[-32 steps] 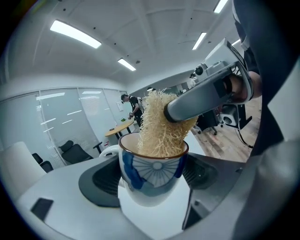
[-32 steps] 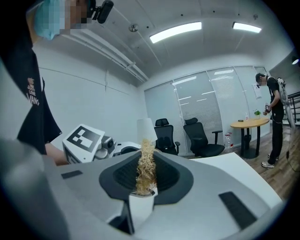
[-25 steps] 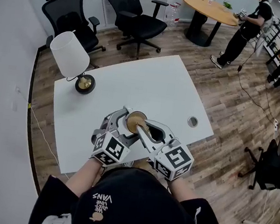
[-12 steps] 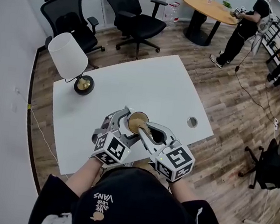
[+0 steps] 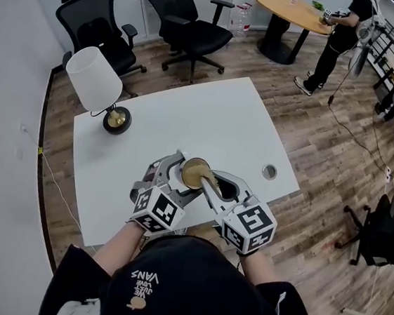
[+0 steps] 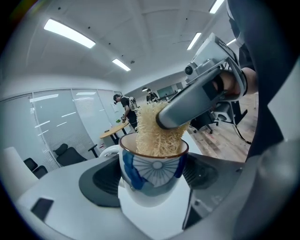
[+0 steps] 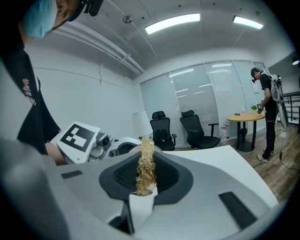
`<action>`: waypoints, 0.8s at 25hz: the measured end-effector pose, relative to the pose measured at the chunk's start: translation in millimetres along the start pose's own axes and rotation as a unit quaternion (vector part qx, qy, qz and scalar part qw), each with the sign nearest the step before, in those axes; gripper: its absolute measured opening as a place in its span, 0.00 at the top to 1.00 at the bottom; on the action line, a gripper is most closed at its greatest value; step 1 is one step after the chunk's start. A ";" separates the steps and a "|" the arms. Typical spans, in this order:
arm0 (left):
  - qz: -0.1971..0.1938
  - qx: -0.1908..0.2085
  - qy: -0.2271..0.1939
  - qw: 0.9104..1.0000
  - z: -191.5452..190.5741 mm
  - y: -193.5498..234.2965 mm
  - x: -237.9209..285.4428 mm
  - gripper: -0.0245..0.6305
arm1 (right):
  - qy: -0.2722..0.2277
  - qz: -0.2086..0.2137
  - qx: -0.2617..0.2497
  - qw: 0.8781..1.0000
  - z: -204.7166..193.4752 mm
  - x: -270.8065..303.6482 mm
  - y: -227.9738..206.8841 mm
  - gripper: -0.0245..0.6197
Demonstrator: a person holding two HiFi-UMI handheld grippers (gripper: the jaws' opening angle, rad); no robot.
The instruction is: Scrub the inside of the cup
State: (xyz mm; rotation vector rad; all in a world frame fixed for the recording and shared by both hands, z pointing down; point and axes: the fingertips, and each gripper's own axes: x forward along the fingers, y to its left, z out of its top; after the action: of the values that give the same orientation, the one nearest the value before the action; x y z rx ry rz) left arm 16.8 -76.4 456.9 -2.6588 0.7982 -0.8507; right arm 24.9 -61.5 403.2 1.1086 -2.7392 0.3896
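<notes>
White table (image 5: 223,114), near edge. My left gripper (image 6: 151,182) clamps the blue-patterned white ceramic cup (image 6: 154,166); right gripper (image 7: 145,177) pinches a tan fibrous loofah (image 7: 146,157) inside. I'd press sideways, rotating, cup steady.

A white rectangular table (image 5: 223,114) stands on a wood-plank floor (image 5: 340,141), beside a plain white wall (image 5: 2,131). A table lamp (image 5: 95,78) with a white shade sits at its far left corner, and a round cable grommet (image 5: 269,171) is near its right edge. Beyond are 2 black office chairs (image 5: 92,25) (image 5: 188,18) and a round wooden table (image 5: 291,12) with a person (image 5: 342,28) beside it. Ceiling strip lights (image 7: 172,23) run above glass partitions (image 7: 201,98).
</notes>
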 end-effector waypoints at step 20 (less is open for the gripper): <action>0.005 -0.170 -0.035 0.985 -28.3 7.2 4.5 0.36 | -0.114 -0.011 0.142 0.983 21.1 -11.4 -20.1 0.85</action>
State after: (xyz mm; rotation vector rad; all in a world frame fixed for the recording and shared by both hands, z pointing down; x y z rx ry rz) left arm 0.0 -86.4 479.1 -2.9550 1.0183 -0.6633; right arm 46.0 -74.1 383.9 1.3239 -2.9317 0.7124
